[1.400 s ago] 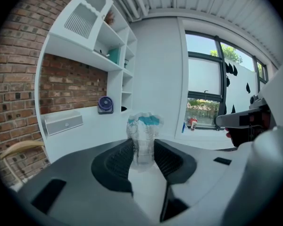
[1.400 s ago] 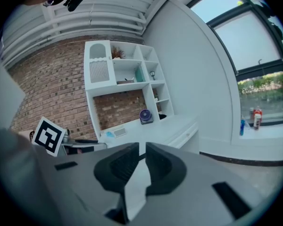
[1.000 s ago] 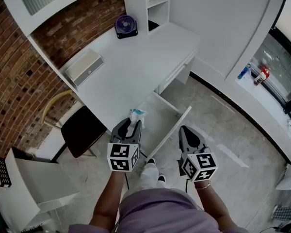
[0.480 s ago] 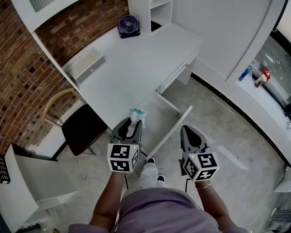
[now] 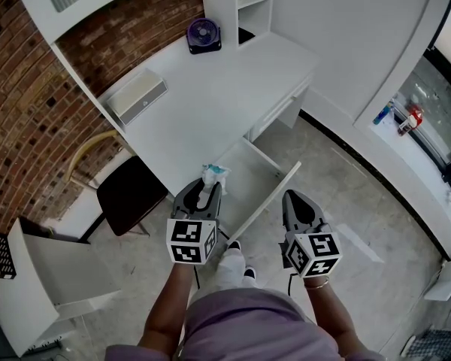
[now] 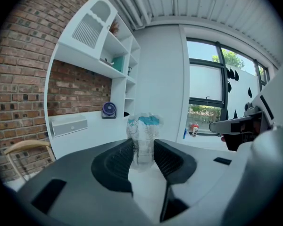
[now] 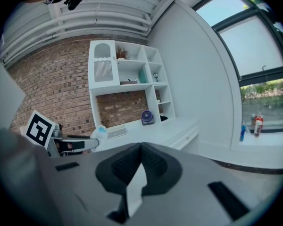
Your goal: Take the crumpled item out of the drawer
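A: Which step is this?

B: The lift-out, I'd say nearly finished. The left gripper (image 5: 201, 189) has its jaws set narrow around the crumpled bottle (image 5: 213, 174), clear plastic with a teal band, and the pads press on both its sides

A: Where does the bottle sit against the drawer (image 5: 275, 193)?

B: It hangs in the air over the drawer's left edge, close to the front edge of the desk (image 5: 210, 104). In the left gripper view it stands upright between the pads with the room behind it, so it looks clear of the drawer, not resting in it

A: And the other hand?

B: The right gripper (image 5: 295, 197) hovers outside the drawer's front panel, off its right corner. Its jaws are pressed together on nothing

A: Pose?

B: Both forearms reach forward side by side, the grippers aimed a little below level

A: Next move?

B: Probably carry the bottle away from the drawer and set it somewhere. The crushed plastic is springy, so I'd keep the squeeze even or it may slip
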Demonstrator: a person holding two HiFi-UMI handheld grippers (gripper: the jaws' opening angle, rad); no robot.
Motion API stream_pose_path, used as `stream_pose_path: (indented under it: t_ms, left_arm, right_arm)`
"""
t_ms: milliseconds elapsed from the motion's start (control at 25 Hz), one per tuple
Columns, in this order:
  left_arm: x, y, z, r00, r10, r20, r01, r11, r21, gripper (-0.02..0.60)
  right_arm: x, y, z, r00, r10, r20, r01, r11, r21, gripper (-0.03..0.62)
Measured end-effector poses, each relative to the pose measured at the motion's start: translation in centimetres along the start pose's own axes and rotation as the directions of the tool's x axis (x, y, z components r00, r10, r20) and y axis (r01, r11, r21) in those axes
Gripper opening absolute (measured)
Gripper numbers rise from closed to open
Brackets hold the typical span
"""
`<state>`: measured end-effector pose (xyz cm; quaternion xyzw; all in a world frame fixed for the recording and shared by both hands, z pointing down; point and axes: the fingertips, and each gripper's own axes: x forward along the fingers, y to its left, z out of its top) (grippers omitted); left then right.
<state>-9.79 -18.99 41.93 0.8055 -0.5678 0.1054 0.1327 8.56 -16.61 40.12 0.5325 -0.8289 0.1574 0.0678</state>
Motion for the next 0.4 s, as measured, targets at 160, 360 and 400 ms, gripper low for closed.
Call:
stream_pose_path:
  t_ms: [160,360,400]
  left_arm:
    - [0.3,0.4,-0.3,1.000,0.000,-0.004,0.000,1.000,-0.001,0.140]
    - [0.8,0.8,-0.2,1.000,-0.002,-0.006,0.002,1.000,-0.003,0.140]
    - [1.0,0.9,-0.2,1.000,-0.003,-0.006,0.003,1.000,-0.004,0.140]
  right_arm:
    - [0.5,0.2,-0.2,1.000,0.004,-0.002,-0.004,1.000,0.002,0.002]
    - [1.2,0.1,-0.1,1.000,0.005,-0.003,-0.005,1.000,0.002,0.002]
    - [1.3,0.1,-0.1,1.000,0.005,-0.003,-0.005,1.000,0.002,0.002]
